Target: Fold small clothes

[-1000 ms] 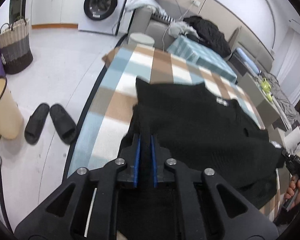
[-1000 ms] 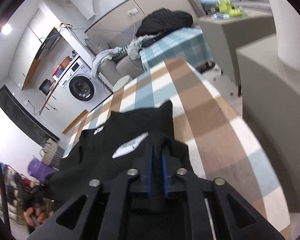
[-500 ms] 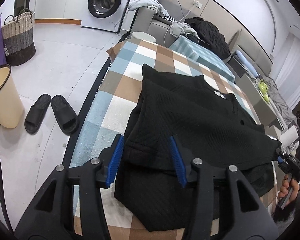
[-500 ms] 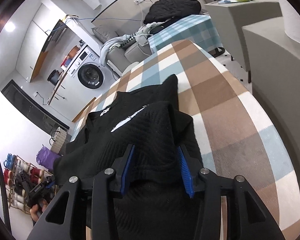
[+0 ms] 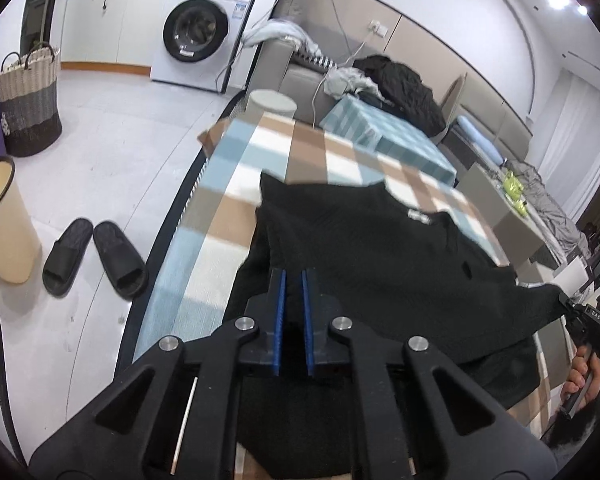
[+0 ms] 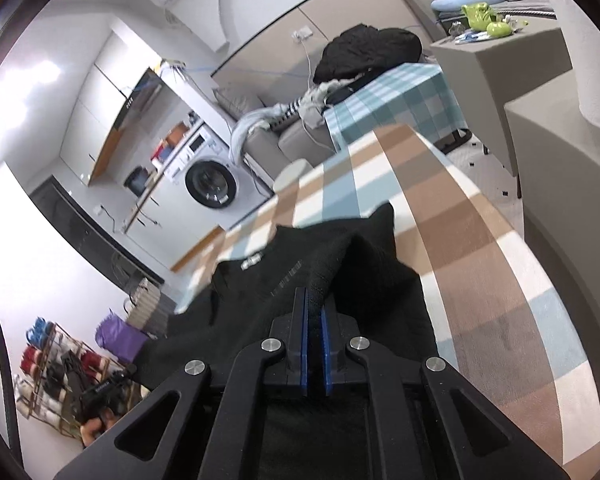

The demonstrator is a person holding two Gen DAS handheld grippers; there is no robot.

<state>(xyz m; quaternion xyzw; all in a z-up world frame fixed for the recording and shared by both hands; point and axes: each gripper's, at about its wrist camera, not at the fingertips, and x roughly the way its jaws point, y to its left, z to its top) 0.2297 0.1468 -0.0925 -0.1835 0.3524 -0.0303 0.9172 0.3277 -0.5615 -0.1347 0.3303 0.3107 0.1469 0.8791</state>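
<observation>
A black knitted garment (image 5: 380, 248) lies partly folded on a table covered with a brown, blue and white checked cloth (image 5: 228, 200). My left gripper (image 5: 293, 276) is shut on the garment's near left fold, with dark fabric pinched between its blue pads. In the right wrist view, my right gripper (image 6: 315, 300) is shut on a raised ridge of the same garment (image 6: 268, 280), which rises in a peak off the checked cloth (image 6: 460, 240). Each gripper also shows in the other's view, with the right gripper (image 5: 576, 308) at the garment's right corner and the left gripper (image 6: 100, 396) at the lower left.
Black slippers (image 5: 96, 256), a beige bin (image 5: 0, 220) and a woven basket (image 5: 28, 100) stand on the floor left of the table. Behind are a washing machine (image 5: 200, 32), a sofa with piled clothes (image 5: 396, 84) and a teal checked table (image 5: 392, 140). A grey cabinet (image 6: 500, 64) stands to the right.
Half a second ago both grippers stood open around the garment's edge. Both have since closed on the fabric and lifted it slightly.
</observation>
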